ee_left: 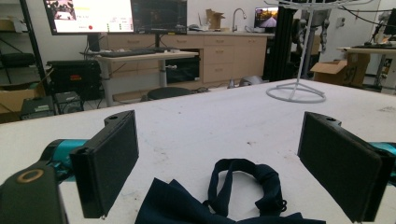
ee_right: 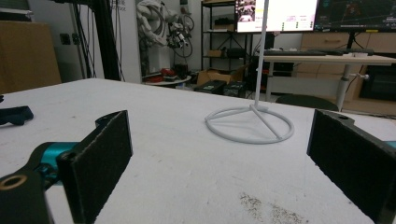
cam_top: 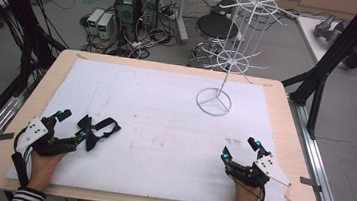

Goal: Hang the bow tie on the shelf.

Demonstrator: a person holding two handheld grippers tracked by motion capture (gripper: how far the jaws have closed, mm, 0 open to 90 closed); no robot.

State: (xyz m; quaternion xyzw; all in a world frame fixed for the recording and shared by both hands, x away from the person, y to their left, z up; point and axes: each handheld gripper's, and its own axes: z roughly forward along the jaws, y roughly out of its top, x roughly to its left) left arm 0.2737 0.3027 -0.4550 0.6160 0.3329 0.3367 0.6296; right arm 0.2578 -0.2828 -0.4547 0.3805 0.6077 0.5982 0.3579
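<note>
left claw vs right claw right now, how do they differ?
The left claw sits at the dark bow tie, with the tie lying between its jaws in the left gripper view; the right claw has only bare white mat between its jaws. The right claw faces the white wire rack more directly. Both are open, low over the mat, holding nothing.

A lab: computer towers (cam_top: pixel 136 3) and cables on the floor, monitors (ee_left: pixel 88 15), robot parts (cam_top: pixel 341 34).

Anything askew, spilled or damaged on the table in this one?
Nothing stands out. The bow tie lies loose by the open left gripper, the wire rack stands upright, and the white mat shows only faint scuffs.
</note>
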